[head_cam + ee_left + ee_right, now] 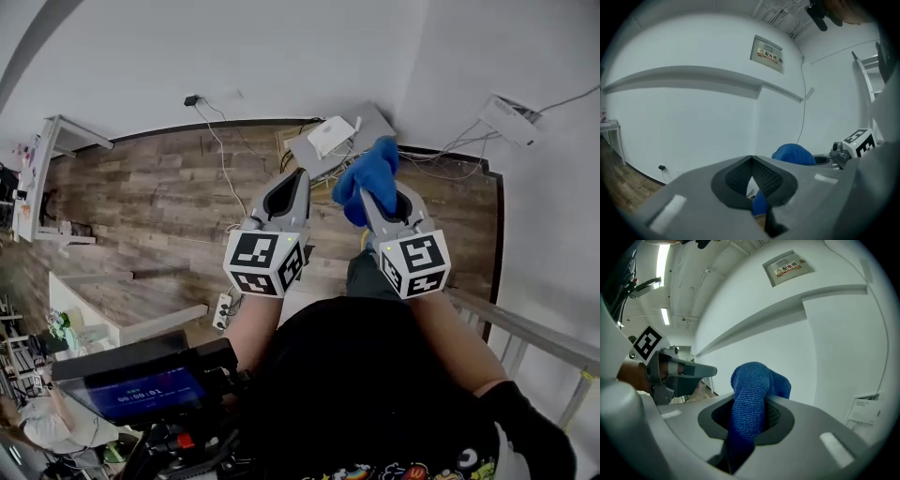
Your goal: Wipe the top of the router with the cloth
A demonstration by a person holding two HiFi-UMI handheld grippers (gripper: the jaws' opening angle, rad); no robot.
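- Right of centre in the head view, the right gripper point(377, 204) has its fingers clamped on a bunched blue terry cloth point(368, 175), which is held up in the air.
- Just left of it, the left gripper point(297, 180) has its fingers together with nothing between them.
- At upper centre, a flat white box, probably the router point(330, 135), lies on a grey desk point(375, 122), beyond the cloth and apart from it.

Cloth point(752, 394): lower end hidden down between the jaws of the right gripper point(750, 420). 
Head view: cloth covers part of the grey board point(375, 120) under the router point(331, 134). Router detail is too small to tell. 
Wall sign point(787, 268): print unreadable. 
Screen point(141, 392): digits too small to read.
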